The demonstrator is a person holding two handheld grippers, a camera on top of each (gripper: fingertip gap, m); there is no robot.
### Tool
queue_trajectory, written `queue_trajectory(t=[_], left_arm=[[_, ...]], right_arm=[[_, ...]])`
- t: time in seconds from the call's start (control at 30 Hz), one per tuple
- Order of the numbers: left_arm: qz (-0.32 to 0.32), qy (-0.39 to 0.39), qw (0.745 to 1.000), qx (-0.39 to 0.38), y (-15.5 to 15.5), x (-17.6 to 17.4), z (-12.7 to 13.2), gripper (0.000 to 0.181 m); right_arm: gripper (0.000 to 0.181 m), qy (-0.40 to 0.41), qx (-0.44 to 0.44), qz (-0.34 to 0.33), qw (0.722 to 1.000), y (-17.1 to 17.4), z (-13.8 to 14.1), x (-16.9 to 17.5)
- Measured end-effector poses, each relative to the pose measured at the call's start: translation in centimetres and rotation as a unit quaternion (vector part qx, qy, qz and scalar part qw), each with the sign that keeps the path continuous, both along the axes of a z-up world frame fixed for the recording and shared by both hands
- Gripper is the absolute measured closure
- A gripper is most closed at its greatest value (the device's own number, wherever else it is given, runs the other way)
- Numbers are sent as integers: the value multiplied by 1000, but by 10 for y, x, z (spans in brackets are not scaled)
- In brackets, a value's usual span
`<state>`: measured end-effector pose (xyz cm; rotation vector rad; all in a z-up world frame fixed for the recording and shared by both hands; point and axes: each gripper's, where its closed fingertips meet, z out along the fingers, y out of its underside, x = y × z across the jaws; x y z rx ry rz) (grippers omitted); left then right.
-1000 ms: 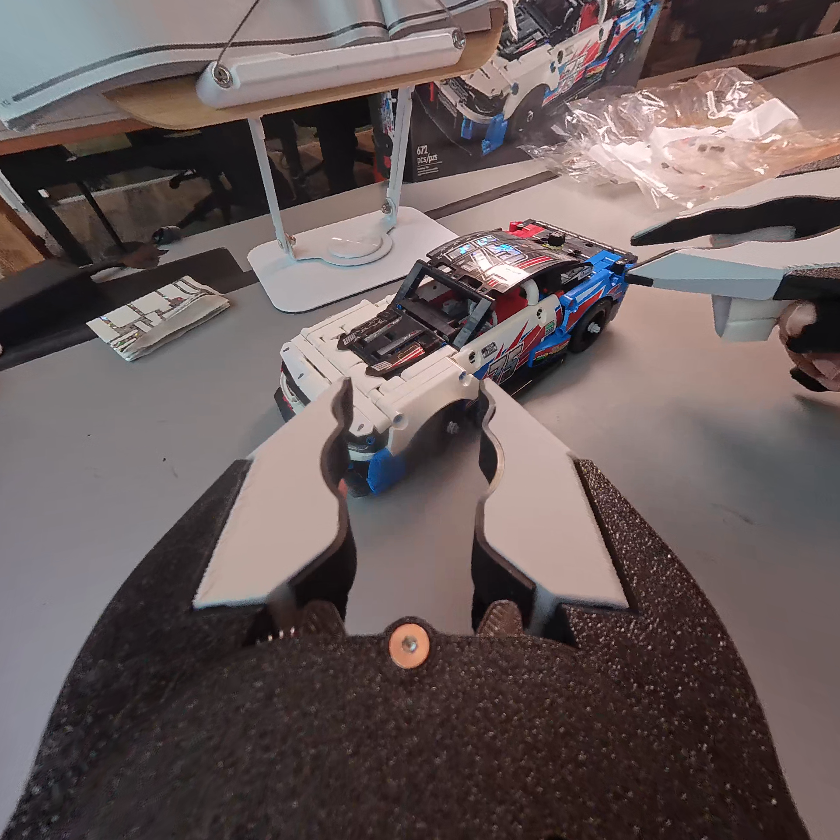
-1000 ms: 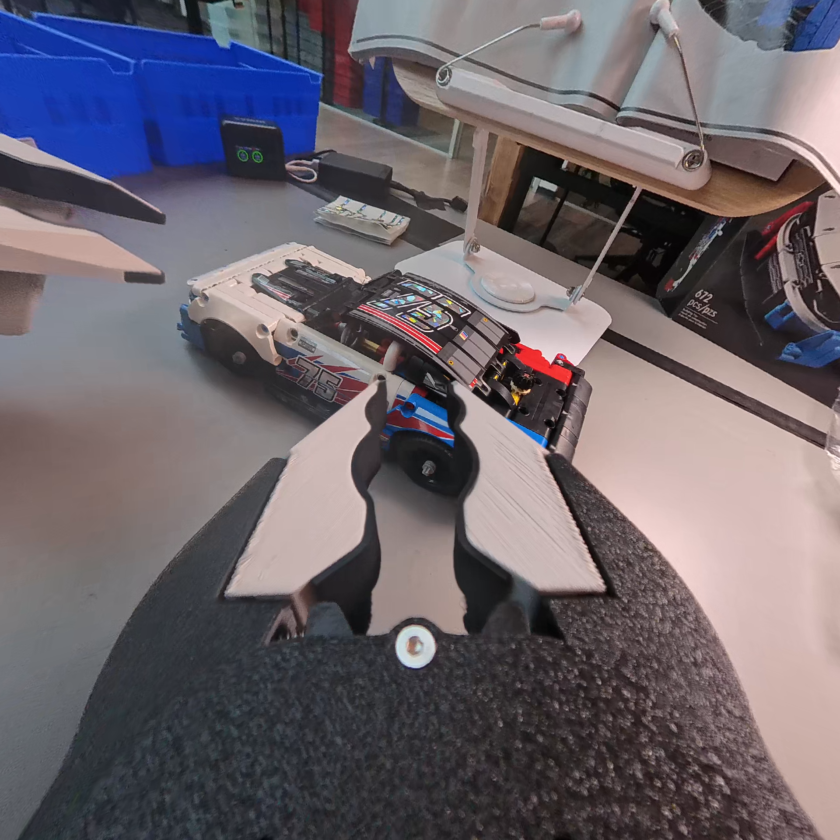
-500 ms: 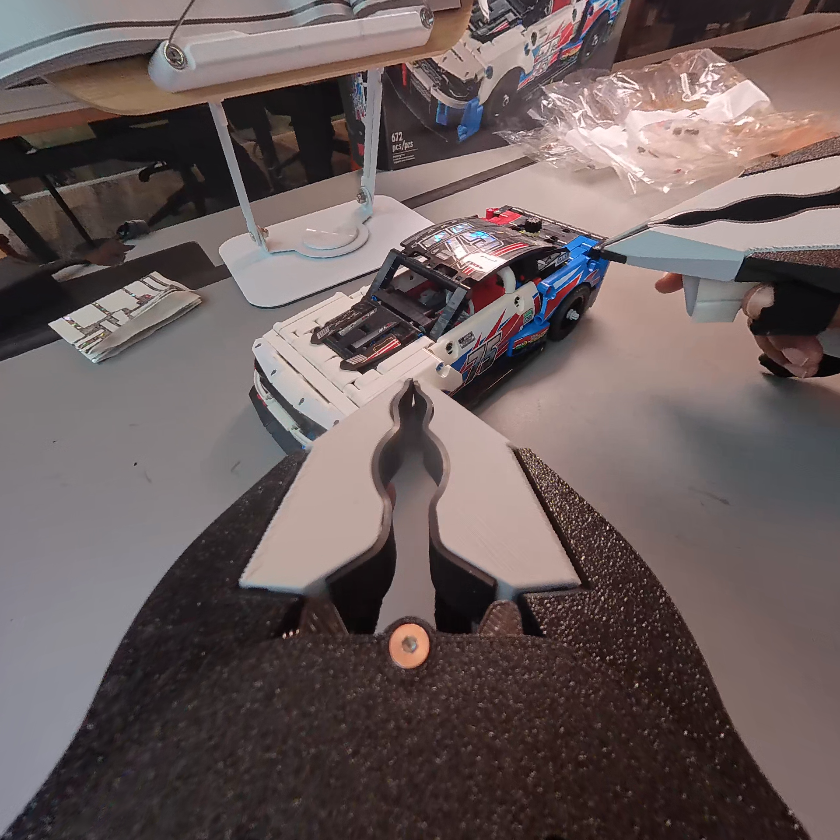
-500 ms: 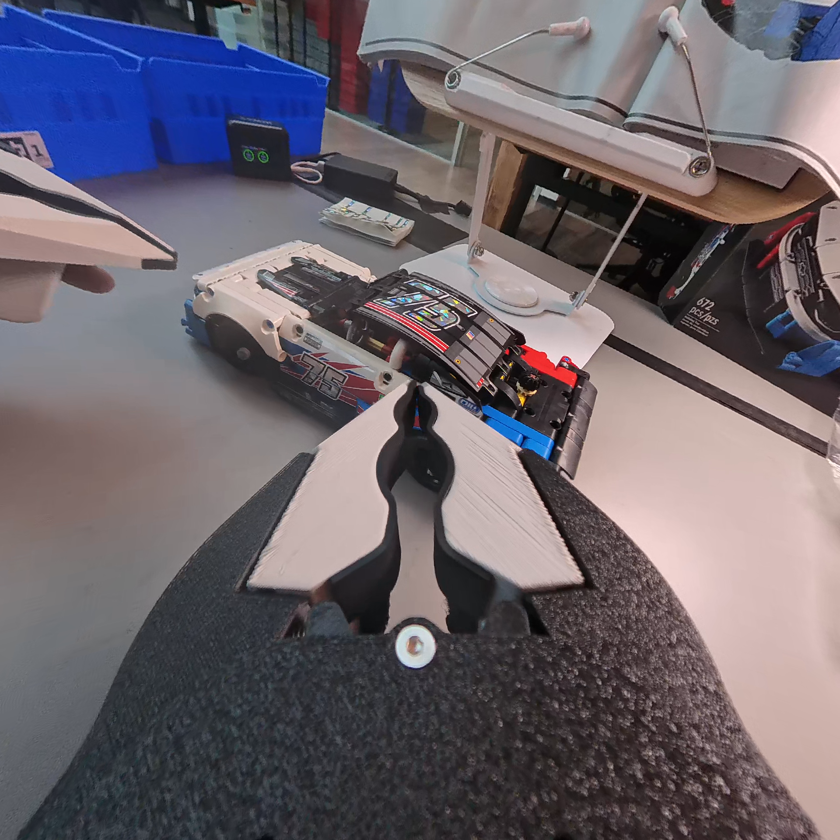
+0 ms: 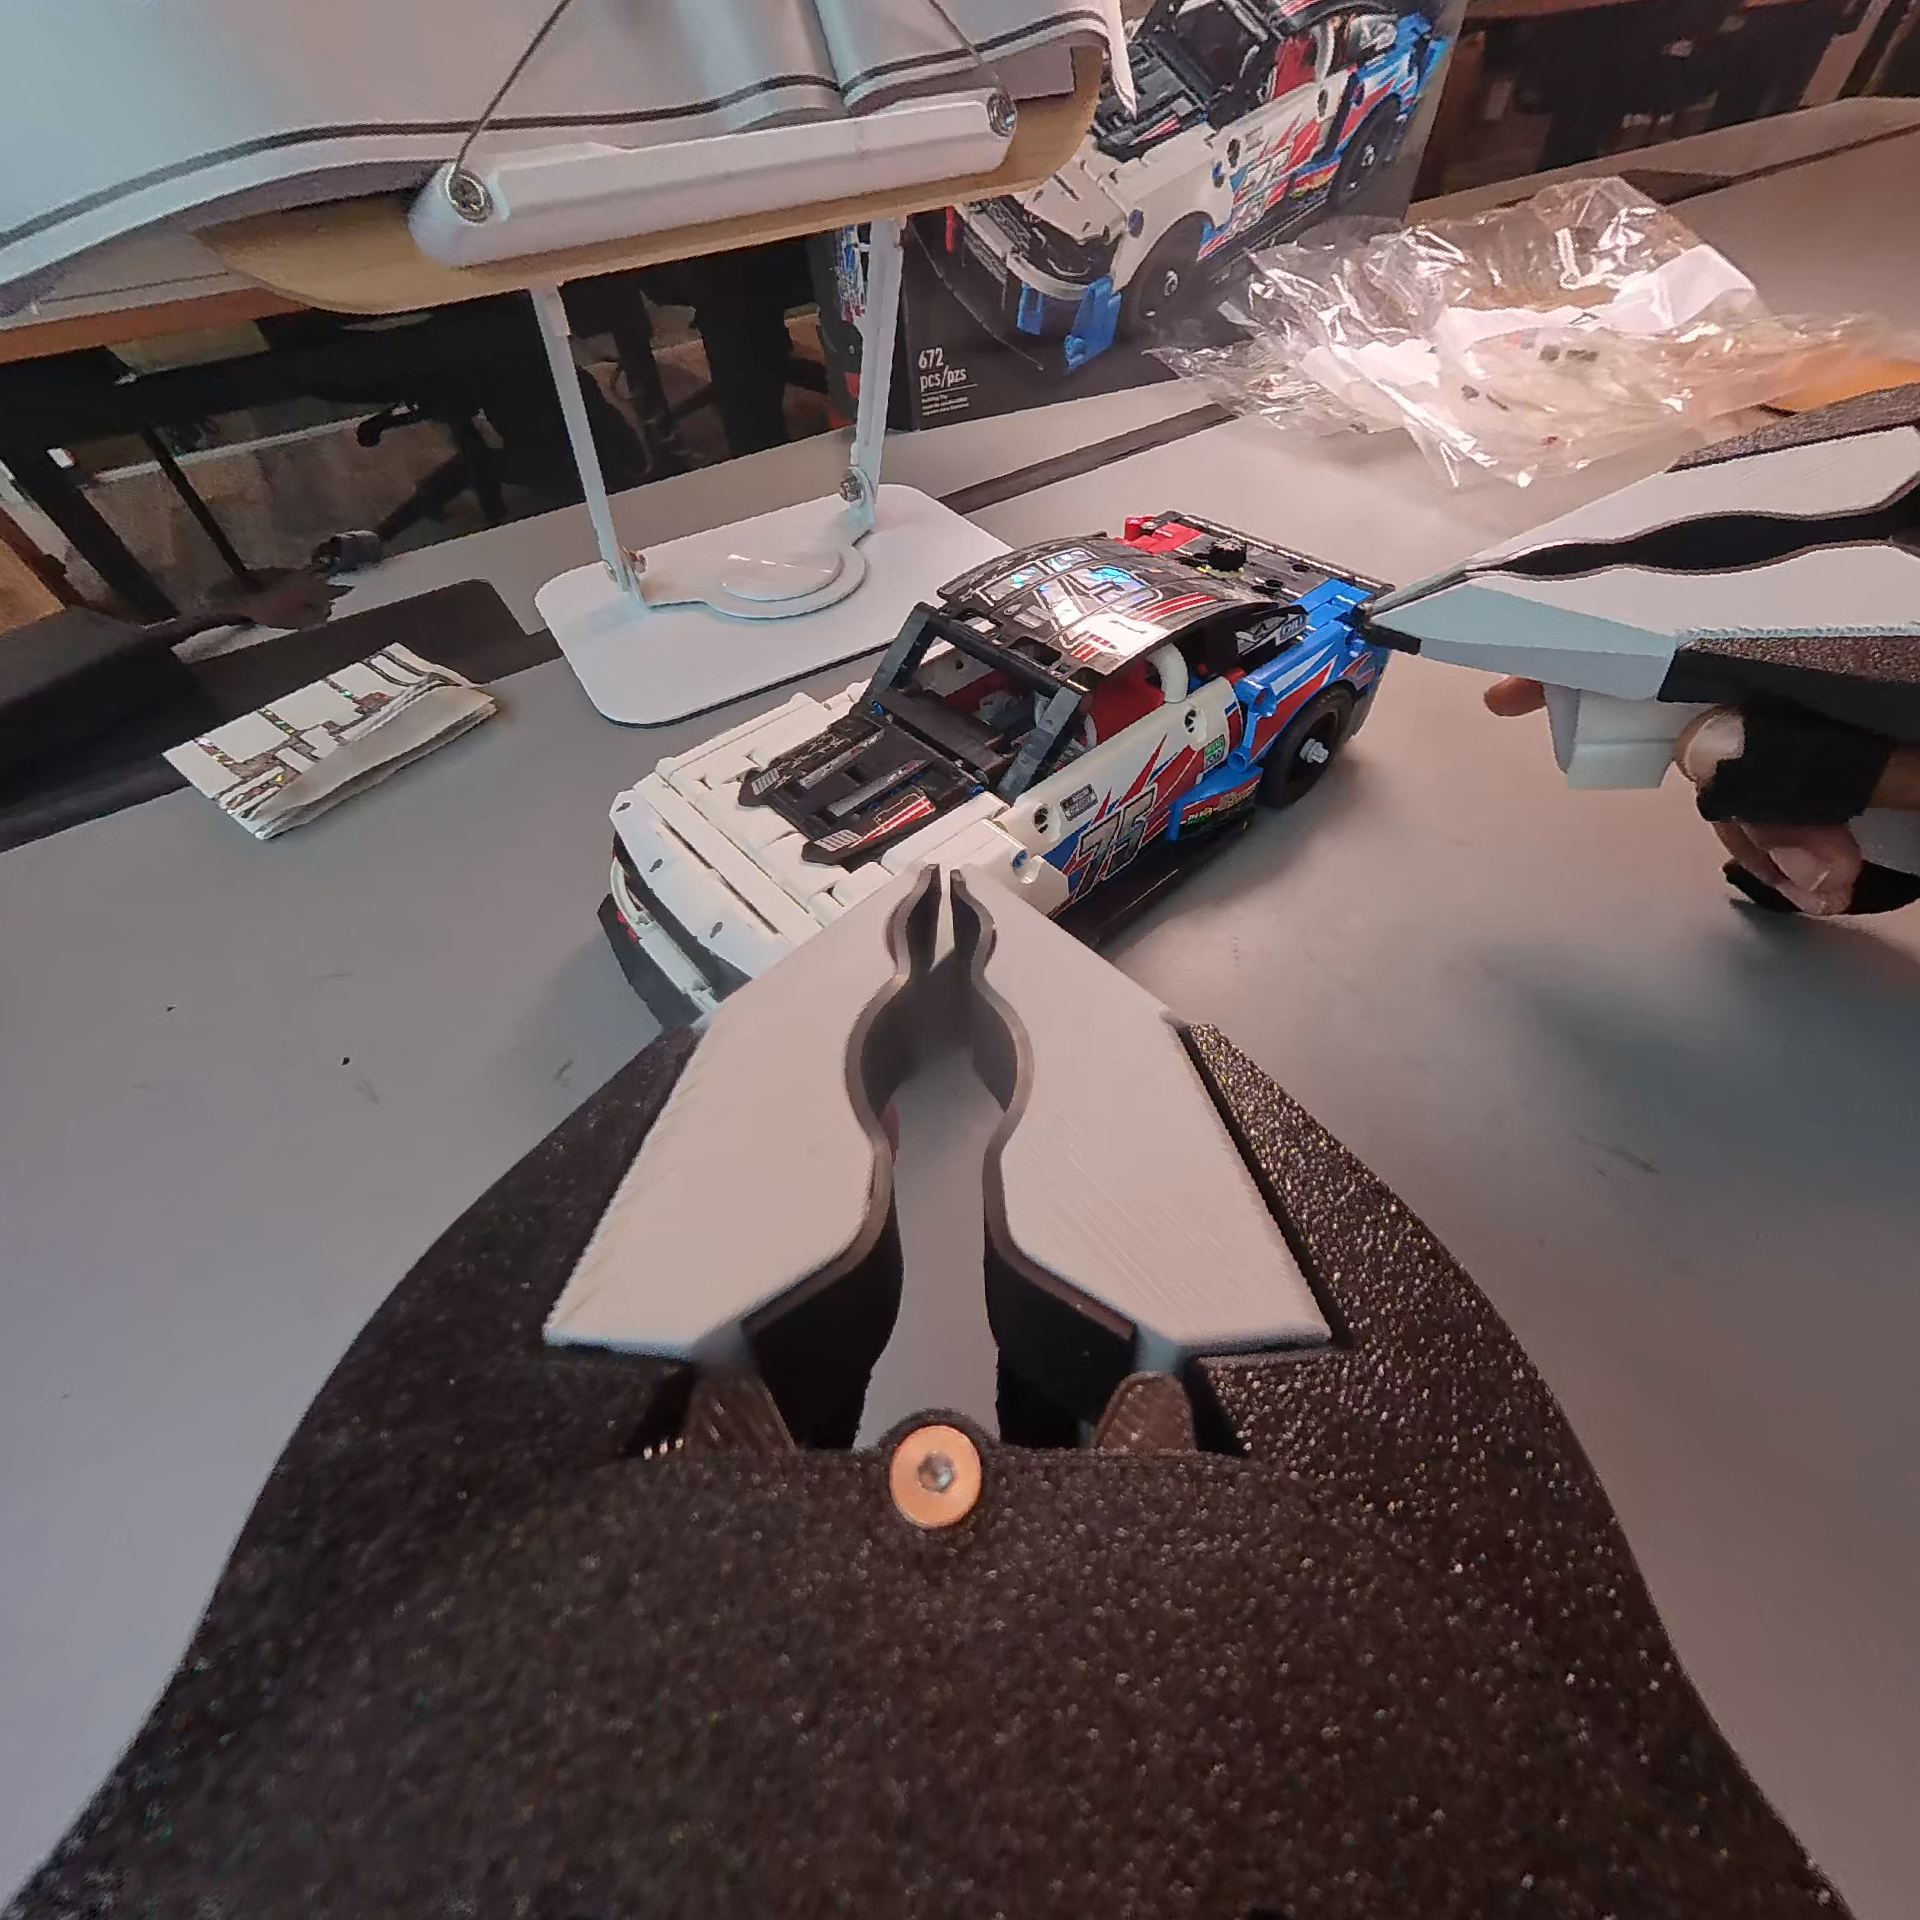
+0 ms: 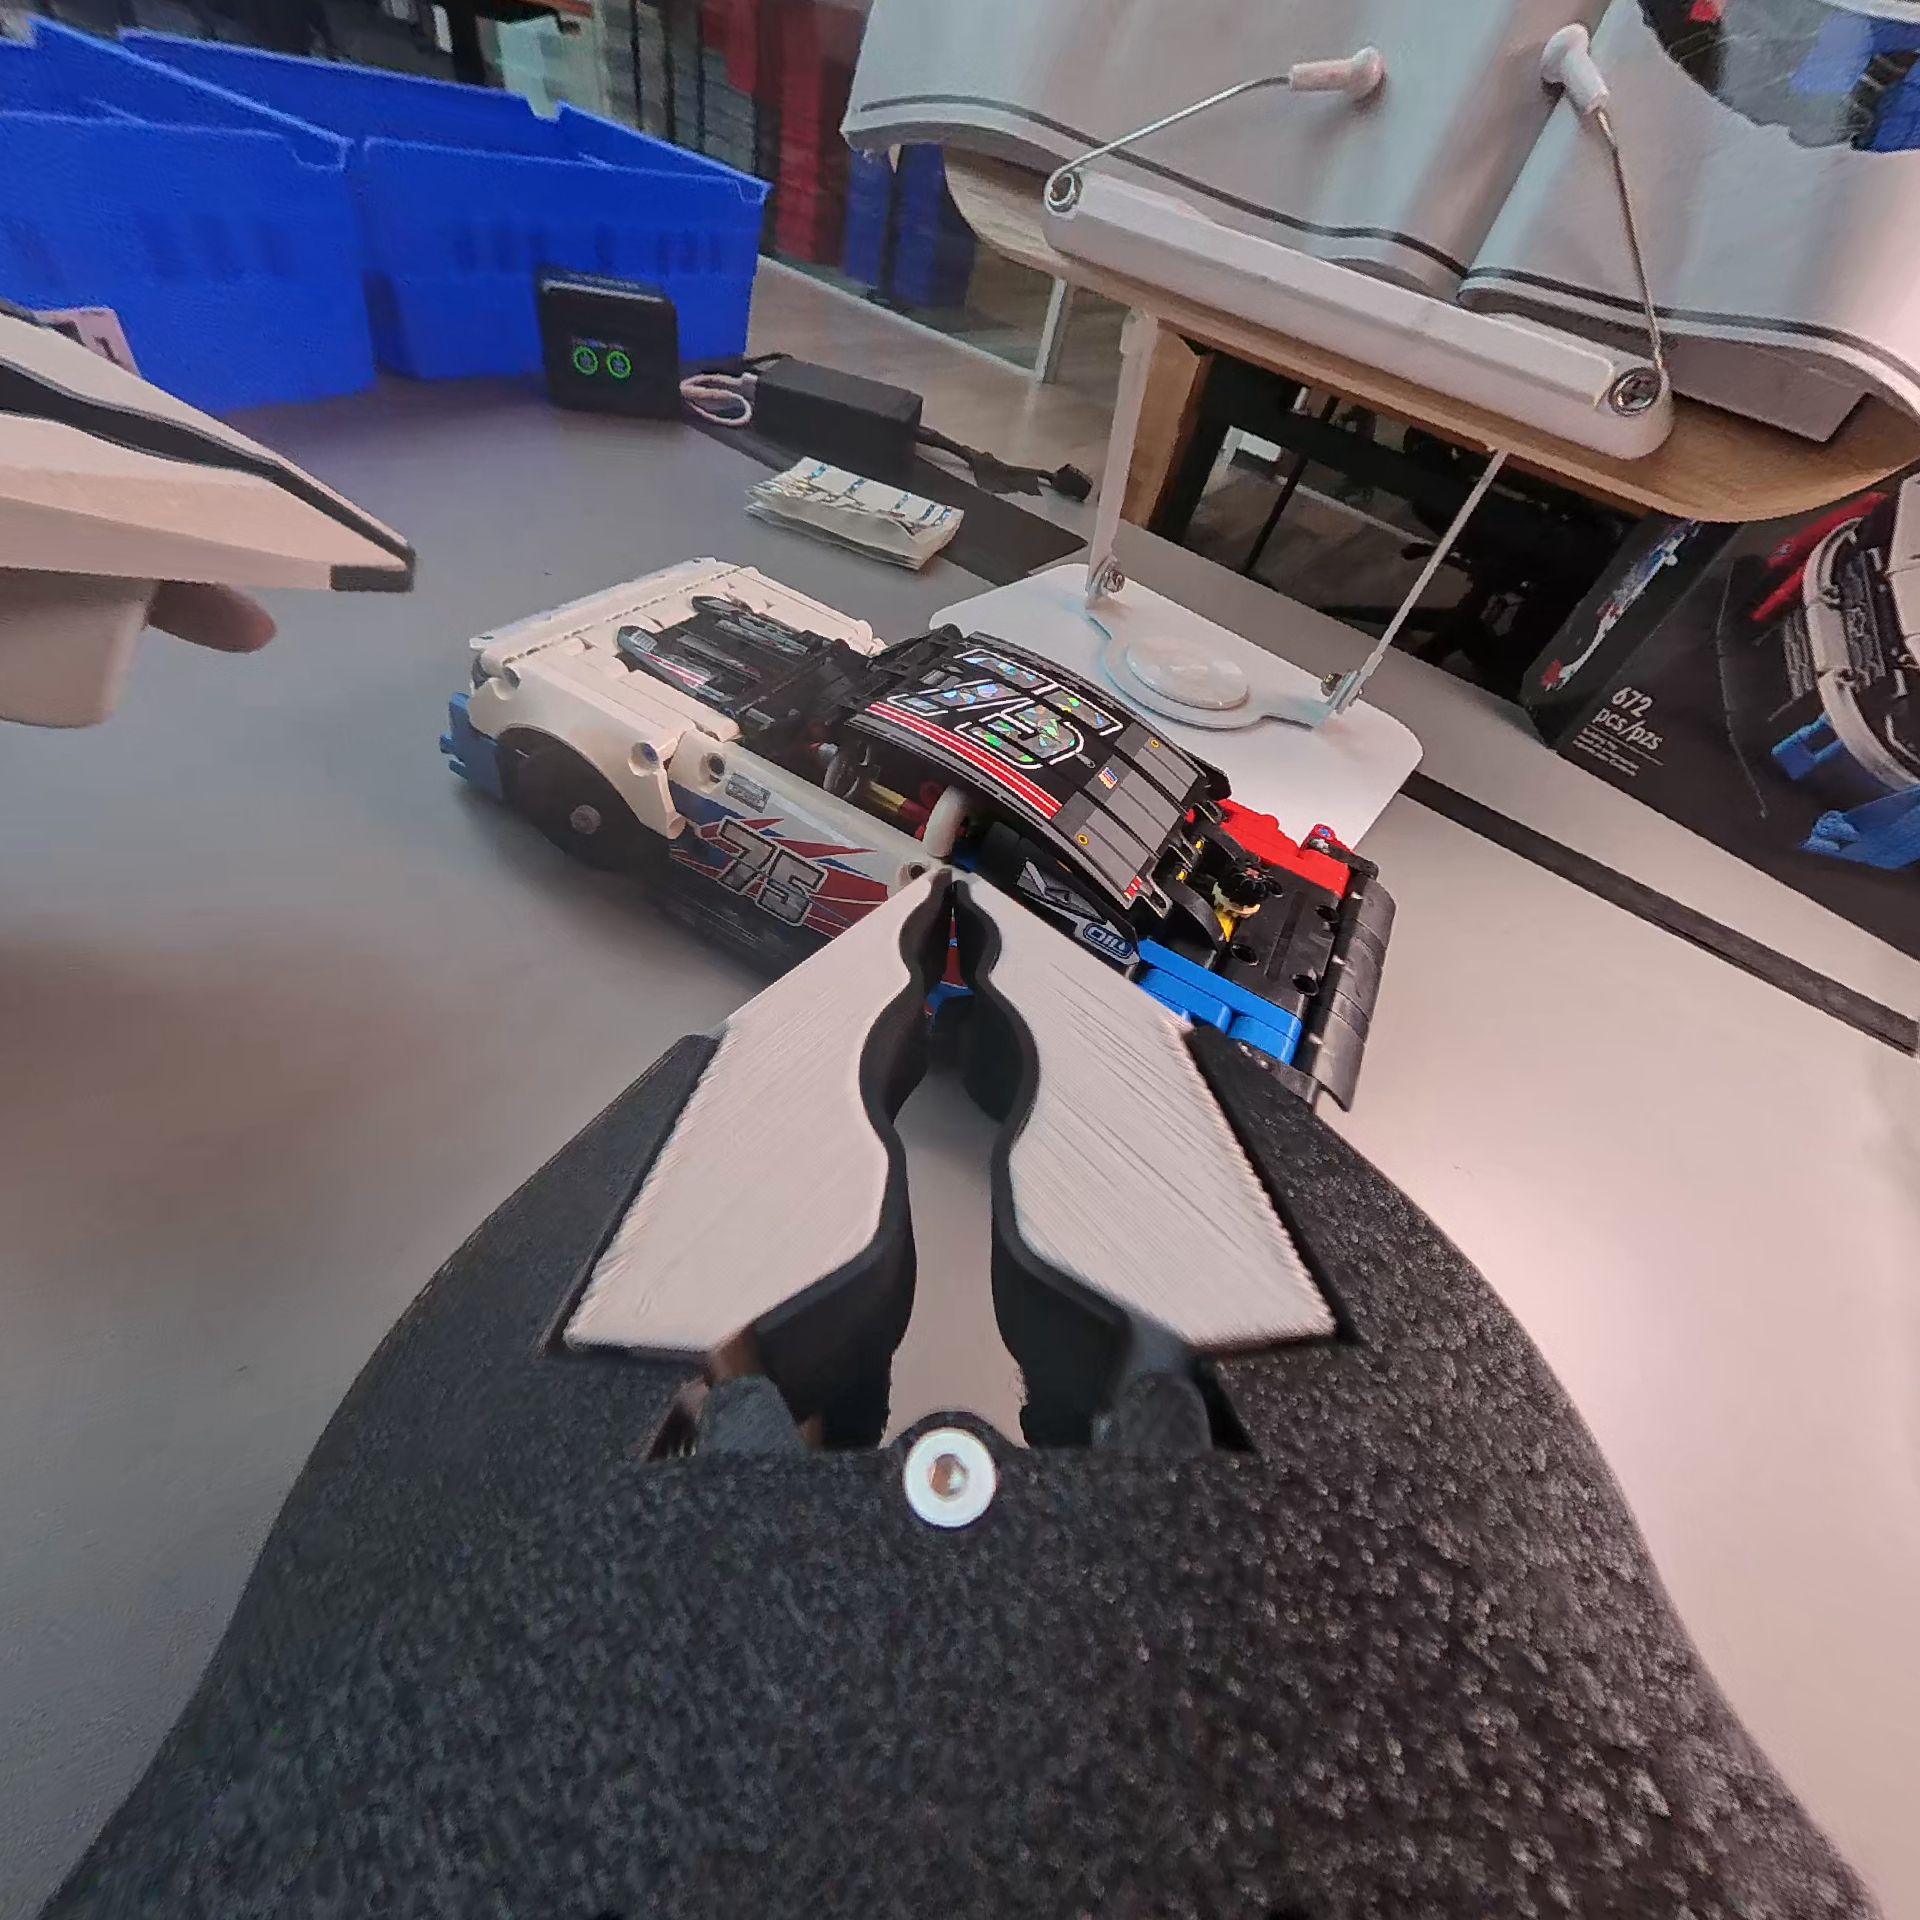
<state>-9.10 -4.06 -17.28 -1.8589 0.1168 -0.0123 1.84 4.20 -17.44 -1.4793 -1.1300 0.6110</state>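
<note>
Grippers both closed, empty: left gripper (image 5: 951,881) sits just short of the car (image 5: 997,748) nose, right gripper (image 6: 951,881) just short of its rear flank.

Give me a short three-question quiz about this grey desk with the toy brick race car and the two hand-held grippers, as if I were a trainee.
1. True or false: the left gripper is shut and holds nothing.
2. Which end of the white, blue and red brick-built race car is nearest the right gripper? A) the white nose B) the blue and black tail
3. Fill in: the folded printed paper sheet lies on the grey desk beside the white ___ of the book stand.

Key: 1 true; 2 B; 3 base.
</note>
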Motion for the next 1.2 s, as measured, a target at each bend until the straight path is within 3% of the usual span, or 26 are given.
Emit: queue_trajectory(t=[0.13, 0.27, 0.37, 0.53, 0.77, 1.07, 1.2], left_arm=[[8, -9, 1000, 2, 0, -5, 1, 168], [6, -8, 1000, -6, 1, -5, -2, 130], [10, 1, 1000, -3, 1, -6, -1, 117], [8, 1, 1000, 0, 1, -5, 0, 120], [34, 21, 999, 27, -1, -12, 11, 144], [37, 0, 999, 28, -1, -15, 11, 138], [40, -19, 997, 56, -3, -17, 22, 147]], right_arm=[[172, 10, -10, 2, 1000, 1, 2, 2], [151, 19, -23, 23, 999, -5, 3, -1], [138, 15, -39, 34, 999, -9, 1, -4], [139, 20, -35, 35, 999, -9, 3, -2], [148, 25, -27, 28, 999, -7, 6, 1], [145, 23, -37, 0, 999, 4, 5, 7], [147, 24, -41, 0, 999, 4, 5, 8]])
